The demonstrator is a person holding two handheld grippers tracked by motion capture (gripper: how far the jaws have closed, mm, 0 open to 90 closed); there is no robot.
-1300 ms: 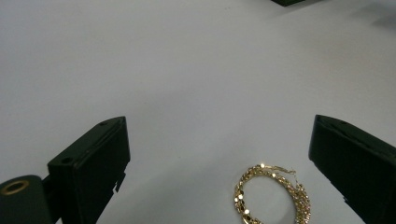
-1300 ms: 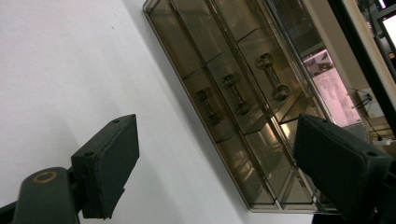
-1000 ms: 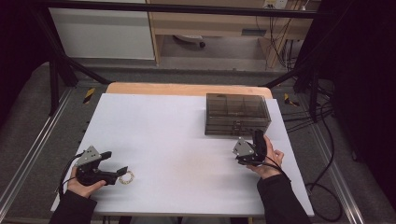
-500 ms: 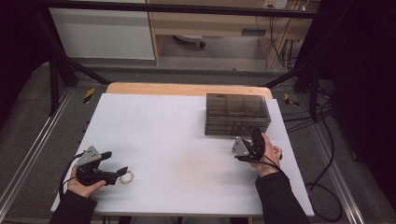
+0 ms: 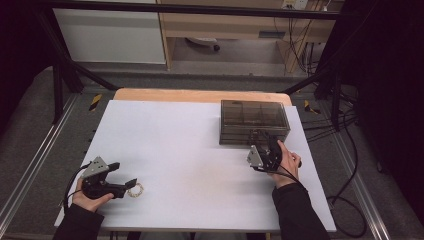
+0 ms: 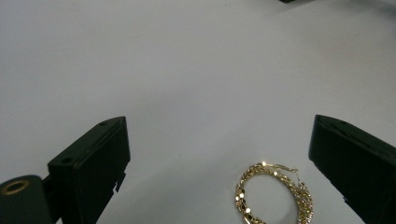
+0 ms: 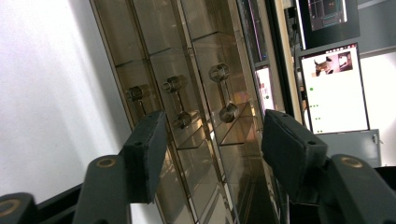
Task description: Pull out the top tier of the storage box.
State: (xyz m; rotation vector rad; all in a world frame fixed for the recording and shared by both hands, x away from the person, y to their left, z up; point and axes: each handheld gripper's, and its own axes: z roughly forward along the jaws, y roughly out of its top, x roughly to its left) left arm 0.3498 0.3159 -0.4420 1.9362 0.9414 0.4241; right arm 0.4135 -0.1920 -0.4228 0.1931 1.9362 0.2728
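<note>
Right gripper view: right tool [image 7: 212, 140] half-closing, ungripped, facing drawer box [image 7: 187, 93]; drawer handles [image 7: 223, 93] lengthwise upright.

Place: lab recording bench.
Table [image 5: 190, 150]: white top, framed by metal rails [image 5: 30, 165] on a dark frame.
Floor: loose cables [image 5: 350, 145], hazard-tape marks [image 5: 95, 101].
Background: lit computer screens [image 7: 334, 88] behind the bench.

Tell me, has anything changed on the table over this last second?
Little. The right gripper has just been closing its jaws at the front of the drawer box, with a drawer handle ahead of them but nothing pinched yet. The left gripper stays open beside the gold chain, which has not moved.
</note>
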